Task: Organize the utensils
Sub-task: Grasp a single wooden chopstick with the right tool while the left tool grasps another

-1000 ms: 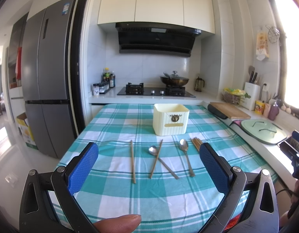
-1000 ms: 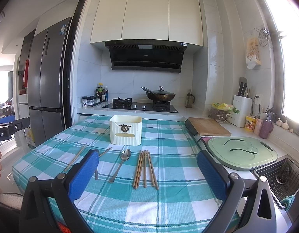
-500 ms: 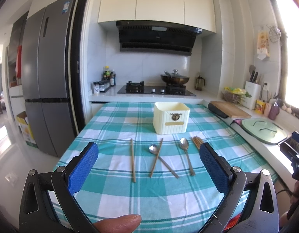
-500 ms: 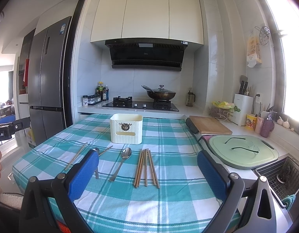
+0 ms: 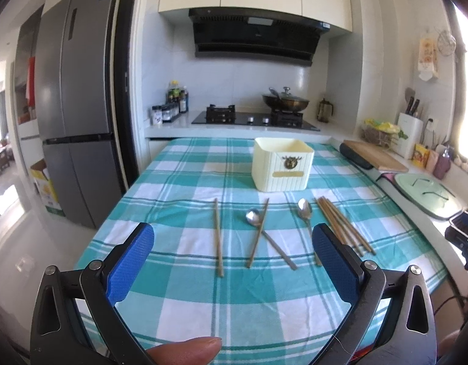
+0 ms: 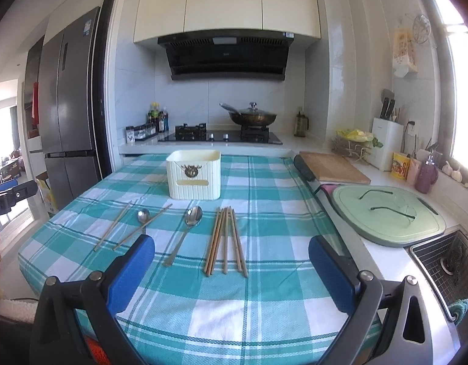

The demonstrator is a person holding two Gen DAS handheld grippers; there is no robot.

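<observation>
A table covered by a teal-and-white checked cloth (image 5: 179, 188) fills both views, with a stove counter behind it and a pale green lid (image 6: 389, 213) on the counter to its right. A cream utensil holder (image 5: 282, 164) stands upright toward the far middle of the cloth. Nearer the cameras lies a bundle of wooden chopsticks (image 6: 226, 240), side by side, at the right of the row. Left of the bundle rests a spoon (image 6: 185, 231), then a second spoon (image 5: 266, 237) crossed by a loose chopstick (image 5: 258, 232), and a single chopstick (image 5: 218, 237) lying apart at far left. The left gripper (image 5: 234, 261) hangs above the near cloth, blue pads wide apart, holding nothing; a fingertip (image 5: 185, 351) shows at the lower edge. The right gripper (image 6: 231, 270) is likewise spread wide and empty, near the bundle.
</observation>
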